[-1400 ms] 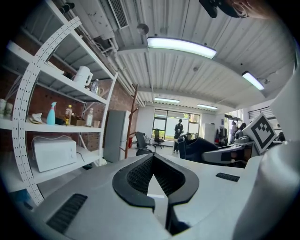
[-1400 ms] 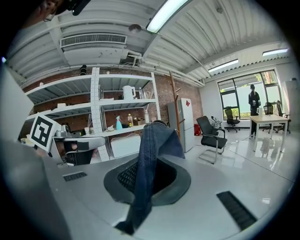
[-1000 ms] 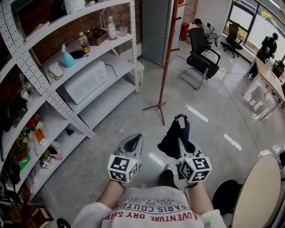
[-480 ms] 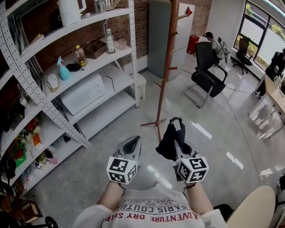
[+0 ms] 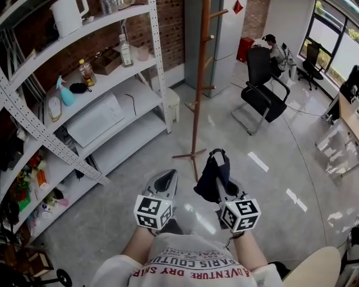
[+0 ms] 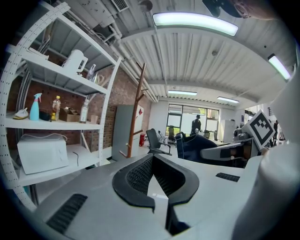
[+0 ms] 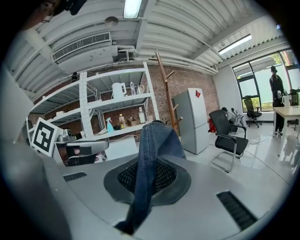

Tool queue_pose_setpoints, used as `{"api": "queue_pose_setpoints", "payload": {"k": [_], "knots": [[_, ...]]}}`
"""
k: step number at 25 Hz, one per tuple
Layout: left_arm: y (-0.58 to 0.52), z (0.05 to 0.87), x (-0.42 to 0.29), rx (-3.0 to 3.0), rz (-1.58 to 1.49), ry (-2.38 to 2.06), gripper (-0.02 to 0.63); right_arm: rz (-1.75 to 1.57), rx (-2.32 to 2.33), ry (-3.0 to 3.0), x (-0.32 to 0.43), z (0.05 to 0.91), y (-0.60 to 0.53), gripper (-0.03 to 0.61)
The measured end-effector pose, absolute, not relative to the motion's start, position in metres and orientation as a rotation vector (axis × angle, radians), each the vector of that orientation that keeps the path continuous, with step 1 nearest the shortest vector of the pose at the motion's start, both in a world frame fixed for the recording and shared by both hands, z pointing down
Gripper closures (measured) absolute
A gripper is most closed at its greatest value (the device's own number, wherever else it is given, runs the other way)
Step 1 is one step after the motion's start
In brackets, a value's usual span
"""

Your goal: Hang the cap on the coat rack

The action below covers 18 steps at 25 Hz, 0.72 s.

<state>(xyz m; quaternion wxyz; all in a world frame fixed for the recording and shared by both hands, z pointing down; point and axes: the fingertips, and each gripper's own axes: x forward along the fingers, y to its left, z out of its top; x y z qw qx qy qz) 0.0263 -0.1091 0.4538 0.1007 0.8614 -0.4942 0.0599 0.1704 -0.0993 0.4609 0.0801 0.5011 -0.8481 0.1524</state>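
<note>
A tall brown wooden coat rack (image 5: 199, 84) stands on the grey floor ahead of me, its feet (image 5: 190, 156) just beyond the grippers. My right gripper (image 5: 220, 163) is shut on a dark blue denim cap (image 5: 208, 178), which hangs down its left side. In the right gripper view the cap's fabric (image 7: 157, 140) is pinched between the jaws (image 7: 151, 164), with the coat rack (image 7: 166, 89) behind it. My left gripper (image 5: 166, 180) is beside the right one, shut and holding nothing. The left gripper view shows its tips together (image 6: 151, 158) and the coat rack (image 6: 135, 112) farther off.
White metal shelving (image 5: 154, 61) runs along the left, holding a microwave (image 5: 95, 119), bottles and a kettle (image 5: 67, 14). A grey fridge (image 5: 221, 33) stands behind the rack and a black office chair (image 5: 263, 84) to its right. A round table edge (image 5: 322, 269) is at the lower right.
The view has moved forward and turned: the coat rack now sits closer and more to the left in the head view. Both grippers keep their pose, the cap still held.
</note>
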Motion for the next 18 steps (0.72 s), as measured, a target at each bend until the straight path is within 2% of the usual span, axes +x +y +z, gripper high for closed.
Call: {"api": "queue_pose_setpoints", "payload": {"k": [6,18], "knots": [[-0.169,0.448,0.032,2.578,0.136,-1.421,0.607,0.439,1.528,-2.521,0.173,0.458,-0.151,0.561],[-0.326,0.413,0.001,2.707,0.071,-1.325,0.607,0.188,1.720,-2.520,0.152,0.386,-0.304,0.561]]}}
